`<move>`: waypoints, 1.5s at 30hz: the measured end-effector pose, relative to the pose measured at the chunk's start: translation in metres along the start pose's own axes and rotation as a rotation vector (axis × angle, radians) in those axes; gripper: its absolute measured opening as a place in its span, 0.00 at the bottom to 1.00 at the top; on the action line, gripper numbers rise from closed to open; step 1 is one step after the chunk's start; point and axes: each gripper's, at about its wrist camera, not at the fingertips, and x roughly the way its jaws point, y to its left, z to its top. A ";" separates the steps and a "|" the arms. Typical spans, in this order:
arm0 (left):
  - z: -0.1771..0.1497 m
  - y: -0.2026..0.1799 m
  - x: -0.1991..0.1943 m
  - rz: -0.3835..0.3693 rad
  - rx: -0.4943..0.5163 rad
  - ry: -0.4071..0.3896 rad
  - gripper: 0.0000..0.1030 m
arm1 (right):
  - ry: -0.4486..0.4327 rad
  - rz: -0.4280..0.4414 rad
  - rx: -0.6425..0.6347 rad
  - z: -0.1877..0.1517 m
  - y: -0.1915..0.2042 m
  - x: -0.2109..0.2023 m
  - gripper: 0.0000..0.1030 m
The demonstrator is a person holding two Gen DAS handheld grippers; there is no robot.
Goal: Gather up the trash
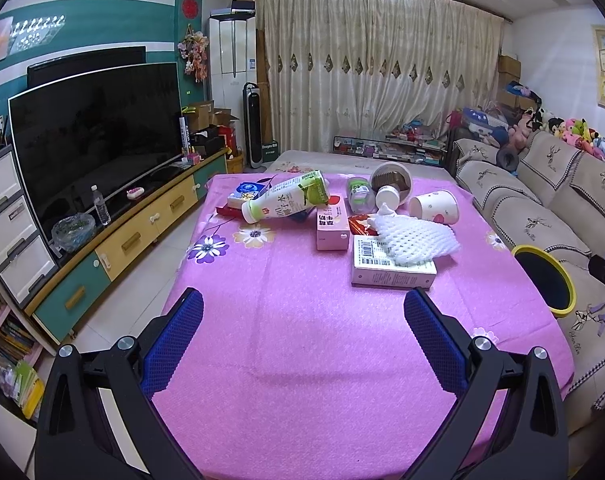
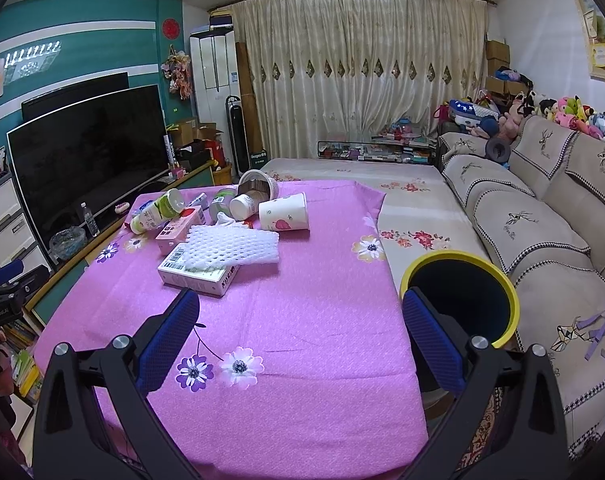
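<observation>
1. A dark television (image 1: 98, 136) stands on a teal and yellow cabinet (image 1: 142, 236).
2. Cream curtains (image 1: 374, 72) cover the far wall.
3. A beige sofa (image 2: 542, 216) carries plush toys (image 2: 574, 116) along its back.
4. A white air conditioner (image 1: 232, 52) stands in the corner.

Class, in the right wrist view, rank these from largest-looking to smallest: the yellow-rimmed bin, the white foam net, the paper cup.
1. Yellow-rimmed bin, though it sits nearest the camera, which flatters it.
2. White foam net.
3. Paper cup, farthest back, so its true size against the net is unsure.
</observation>
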 end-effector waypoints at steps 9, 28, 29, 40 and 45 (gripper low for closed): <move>-0.001 0.001 0.001 -0.001 0.001 0.003 0.96 | 0.007 0.001 0.000 -0.004 0.001 0.003 0.94; -0.002 0.000 0.005 0.000 0.004 0.013 0.96 | 0.021 0.004 0.002 -0.007 0.002 0.009 0.94; -0.003 0.000 0.006 0.001 0.003 0.013 0.96 | 0.022 0.005 0.002 -0.008 0.002 0.009 0.94; -0.003 0.000 0.009 0.001 0.002 0.020 0.96 | 0.034 0.010 0.002 -0.007 0.003 0.014 0.94; -0.003 0.001 0.011 0.001 0.001 0.023 0.96 | 0.036 0.010 0.003 -0.007 0.004 0.014 0.94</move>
